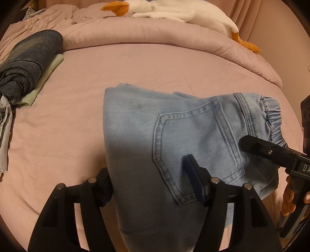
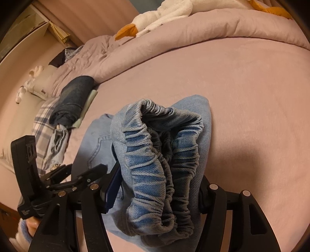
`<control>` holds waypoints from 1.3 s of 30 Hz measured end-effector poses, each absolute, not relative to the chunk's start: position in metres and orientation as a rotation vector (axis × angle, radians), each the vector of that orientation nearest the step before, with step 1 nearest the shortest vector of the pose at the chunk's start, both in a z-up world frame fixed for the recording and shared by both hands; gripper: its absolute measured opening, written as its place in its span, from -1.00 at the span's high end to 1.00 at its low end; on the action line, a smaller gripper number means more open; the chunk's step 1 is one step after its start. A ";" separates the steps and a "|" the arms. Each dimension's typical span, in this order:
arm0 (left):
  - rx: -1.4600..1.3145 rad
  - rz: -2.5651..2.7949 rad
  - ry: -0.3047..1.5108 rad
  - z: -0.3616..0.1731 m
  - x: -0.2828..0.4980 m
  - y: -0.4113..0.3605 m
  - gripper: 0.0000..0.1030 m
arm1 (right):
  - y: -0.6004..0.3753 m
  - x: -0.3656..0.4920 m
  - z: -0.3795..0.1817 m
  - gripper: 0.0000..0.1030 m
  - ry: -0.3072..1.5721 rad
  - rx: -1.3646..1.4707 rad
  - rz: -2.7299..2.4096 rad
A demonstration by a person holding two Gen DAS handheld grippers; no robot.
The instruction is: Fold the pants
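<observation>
Far left on the pink bed sheet (image 1: 77,116): a folded dark blue garment (image 1: 29,64) stacked on a pale green folded piece (image 1: 48,77), right up against the rolled pink duvet (image 1: 155,36). Below that stack, a light grey-blue fabric with a drawstring (image 1: 4,124) lies at the sheet's left edge. In the right wrist view a plaid cloth (image 2: 41,124) shows beside that pile.

Middle: light blue jeans (image 1: 135,126), folded into a thick bundle, lying on the sheet near the bed's front edge. Back pocket (image 1: 193,139) faces up. Left gripper (image 1: 151,184) is wide apart, straddling the denim; left finger sits at the bundle's left edge, the right finger with a blue pad (image 1: 193,180) rests on the pocket. Not clamped on anything.

Right: the elastic waistband (image 2: 160,164) end of the jeans, bunched and lifted. Right gripper (image 2: 158,192) fingers also wide apart, the waistband sitting between them; left pad touches the denim, right pad hidden behind fabric, so no firm pinch visible. A hand (image 1: 290,197) holds the right tool's handle at the far right of the left wrist view.

Back: white plush goose (image 1: 174,9) with orange beak and feet, lying on the duvet.
</observation>
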State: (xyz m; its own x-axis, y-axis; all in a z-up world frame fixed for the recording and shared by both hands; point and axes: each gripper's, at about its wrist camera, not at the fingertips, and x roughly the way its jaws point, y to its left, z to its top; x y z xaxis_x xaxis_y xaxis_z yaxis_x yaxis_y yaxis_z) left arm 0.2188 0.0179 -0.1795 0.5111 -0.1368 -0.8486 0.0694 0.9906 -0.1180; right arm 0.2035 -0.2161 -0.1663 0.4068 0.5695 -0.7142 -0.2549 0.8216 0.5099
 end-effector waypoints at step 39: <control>-0.085 -0.023 1.055 -0.188 0.197 0.044 -1.00 | -0.227 0.189 -0.178 -0.63 1.064 0.213 0.389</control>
State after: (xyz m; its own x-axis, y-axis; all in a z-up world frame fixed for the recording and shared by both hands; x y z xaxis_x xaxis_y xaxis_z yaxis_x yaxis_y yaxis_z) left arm 0.1973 0.0441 -0.1882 0.4935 -0.0598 -0.8677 -0.0218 0.9965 -0.0811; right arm 0.1887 -0.2266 -0.1776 0.4259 0.4098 -0.8066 -0.2071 0.9120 0.3540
